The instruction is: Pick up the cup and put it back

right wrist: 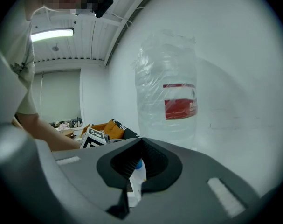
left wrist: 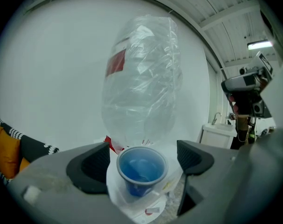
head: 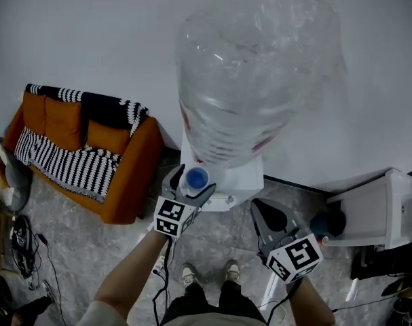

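A small blue cup (head: 195,178) stands upright on the white ledge of a water dispenser (head: 243,175), under a big clear bottle (head: 253,66). My left gripper (head: 193,181) has its jaws on either side of the cup. In the left gripper view the cup (left wrist: 142,168) sits between the dark pads (left wrist: 92,164) with a gap at each side, so the left gripper (left wrist: 143,155) is open. My right gripper (head: 262,208) hangs to the right of the dispenser, shut and empty. In the right gripper view its tips meet (right wrist: 140,141), with a sliver of the cup (right wrist: 137,164) showing behind them.
An orange sofa (head: 117,175) with a black-and-white striped throw stands to the left of the dispenser. A white cabinet (head: 375,212) stands at the right. Cables (head: 22,243) lie on the stone floor at the left. The person's shoes (head: 206,274) are just in front of the dispenser.
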A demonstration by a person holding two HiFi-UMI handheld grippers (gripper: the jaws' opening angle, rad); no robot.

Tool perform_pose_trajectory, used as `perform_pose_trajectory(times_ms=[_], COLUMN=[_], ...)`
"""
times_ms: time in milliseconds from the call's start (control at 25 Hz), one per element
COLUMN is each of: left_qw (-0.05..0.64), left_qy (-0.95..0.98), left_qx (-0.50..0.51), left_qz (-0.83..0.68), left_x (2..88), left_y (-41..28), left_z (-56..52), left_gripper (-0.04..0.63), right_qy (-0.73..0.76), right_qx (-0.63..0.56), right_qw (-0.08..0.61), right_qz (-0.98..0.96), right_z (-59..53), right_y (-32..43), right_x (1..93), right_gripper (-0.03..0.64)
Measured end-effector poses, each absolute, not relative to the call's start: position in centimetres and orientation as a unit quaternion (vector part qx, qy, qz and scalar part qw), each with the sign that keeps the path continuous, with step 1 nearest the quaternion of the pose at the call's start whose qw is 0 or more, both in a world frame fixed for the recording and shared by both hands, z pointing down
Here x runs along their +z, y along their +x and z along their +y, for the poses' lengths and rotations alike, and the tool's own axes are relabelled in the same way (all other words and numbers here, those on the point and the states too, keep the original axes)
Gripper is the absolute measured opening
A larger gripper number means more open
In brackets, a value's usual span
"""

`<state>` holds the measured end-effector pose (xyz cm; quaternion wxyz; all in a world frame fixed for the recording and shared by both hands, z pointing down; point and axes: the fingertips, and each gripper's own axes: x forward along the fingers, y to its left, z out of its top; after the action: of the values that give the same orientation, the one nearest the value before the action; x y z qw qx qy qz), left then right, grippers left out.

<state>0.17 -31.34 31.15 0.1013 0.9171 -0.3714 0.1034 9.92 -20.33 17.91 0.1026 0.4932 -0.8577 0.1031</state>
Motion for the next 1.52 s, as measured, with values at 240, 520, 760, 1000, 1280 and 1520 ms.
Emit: perform_pose_trajectory(times_ms=[240, 520, 760, 1000, 1280, 1520], left_qw=[0.079, 0.062, 0.062, 0.030, -0.004, 0.008], left_qy=[0.919, 0.914, 0.906, 0.907, 0.908, 0.897], left_qx=[0.086, 0.068, 0.066, 0.059, 0.059, 0.051], left_qz=[-0.376, -0.395, -0.413, -0.415, -0.415, -0.440], left_x=[27.0, 20.3, 14.7, 10.0, 7.1, 6.7], left_y=[-0.7, -3.0, -4.7, -5.9, -5.4, -6.1], left_z=[-28.8, -25.6, -22.3, -18.6, -13.6, -10.9], left_gripper=[0.453, 0.401, 0.291, 0.228, 0.164, 0.107], right_qy=[0.487, 0.482, 0.469, 0.457, 0.432, 0.412], right_qx=[0.082, 0.047, 0.011, -0.014, -0.028, -0.023], right_qw=[0.092, 0.061, 0.037, 0.017, 0.022, 0.030], right_qz=[-0.865, -0.873, -0.882, -0.889, -0.901, -0.910], right_z=[-19.6, -18.4, -16.4, -13.7, -10.4, -8.4], right_y=[9.4, 9.0, 8.2, 7.5, 6.6, 6.1], right_x=[15.5, 10.6, 6.0, 2.3, 0.8, 1.1], right_gripper=[0.003, 0.003, 0.003, 0.003, 0.003, 0.003])
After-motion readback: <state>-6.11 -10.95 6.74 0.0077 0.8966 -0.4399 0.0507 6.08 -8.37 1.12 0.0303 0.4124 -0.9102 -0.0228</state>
